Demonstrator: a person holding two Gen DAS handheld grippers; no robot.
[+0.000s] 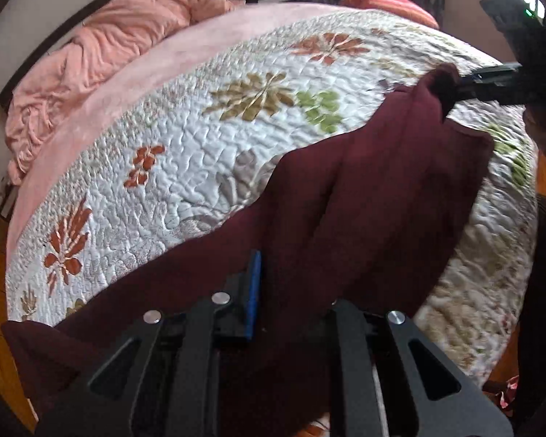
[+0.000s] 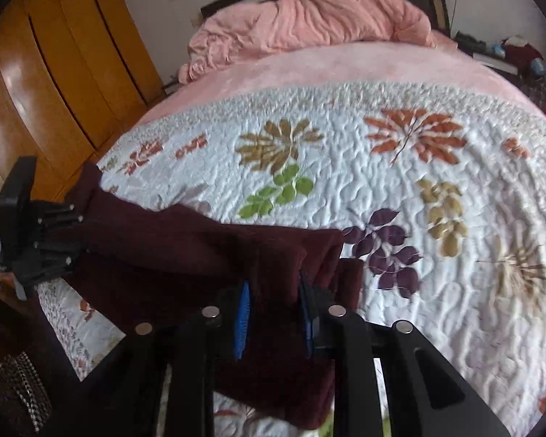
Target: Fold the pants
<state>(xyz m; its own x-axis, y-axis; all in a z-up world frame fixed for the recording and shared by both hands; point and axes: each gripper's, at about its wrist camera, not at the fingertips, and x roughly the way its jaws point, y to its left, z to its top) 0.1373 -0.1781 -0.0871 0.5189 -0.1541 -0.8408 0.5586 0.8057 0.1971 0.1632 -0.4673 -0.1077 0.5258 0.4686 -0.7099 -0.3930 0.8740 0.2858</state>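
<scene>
Both my left claw (image 1: 273,298) and right claw (image 2: 273,313) clamp the maroon pants (image 1: 364,189), stretched above the quilted bed (image 2: 418,189); uneven pulling could slip the thick fabric free.

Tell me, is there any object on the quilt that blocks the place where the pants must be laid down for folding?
Nothing visible does. The pants hang between the left hand-held gripper and the right hand-held gripper, both shut on the cloth. The quilt beyond them shows only its flower pattern; the pink blanket lies far back.
</scene>
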